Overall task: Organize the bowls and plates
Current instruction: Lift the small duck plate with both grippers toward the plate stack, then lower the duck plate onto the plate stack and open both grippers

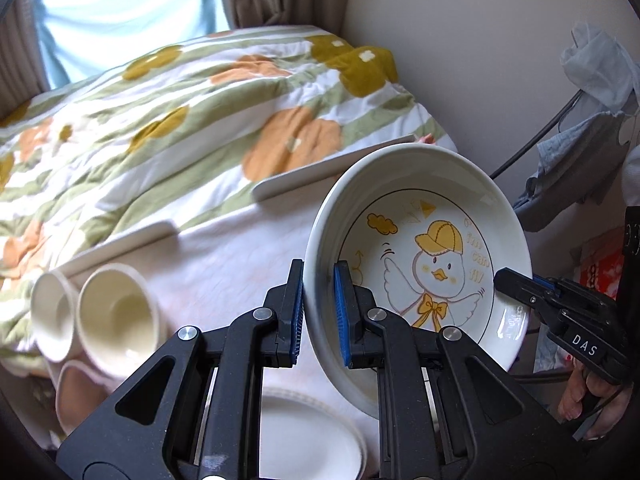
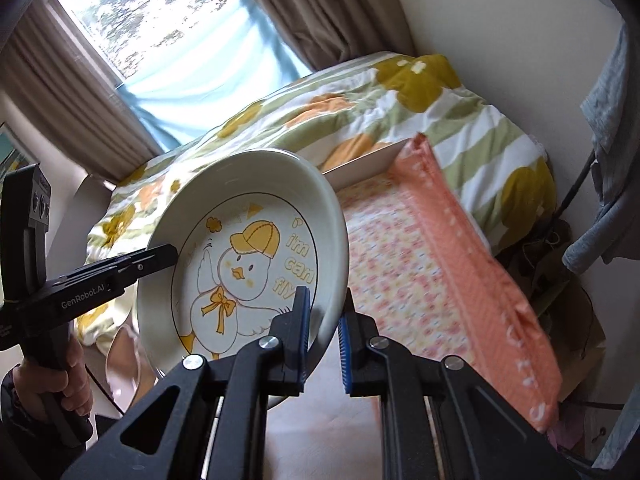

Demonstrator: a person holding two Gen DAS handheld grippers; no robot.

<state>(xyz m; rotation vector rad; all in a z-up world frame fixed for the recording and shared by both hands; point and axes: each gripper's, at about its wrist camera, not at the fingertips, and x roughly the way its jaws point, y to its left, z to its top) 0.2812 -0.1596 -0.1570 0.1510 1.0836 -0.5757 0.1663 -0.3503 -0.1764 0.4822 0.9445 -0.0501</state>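
The duck-print plate (image 1: 436,264) is held in the air above the cloth-covered bench (image 1: 224,256), tilted steeply so its printed face turns toward both cameras. The left tool (image 1: 319,312) is clenched on its left rim, the right tool (image 2: 325,334) on the opposite rim. Below on the bench stand two cream cups (image 1: 116,316) and a white plate (image 1: 308,440); a flowered quilt (image 1: 180,120) lies beyond.

Glossy glazed ceramic duck plate (image 1: 420,264), matt black plastic left claw (image 1: 320,312) with ribbed blue pads, bright metal rivets, smooth cream ceramic bowls (image 1: 116,316), soft quilted cloth bedspread (image 1: 160,120), orange woven cloth (image 2: 460,264).
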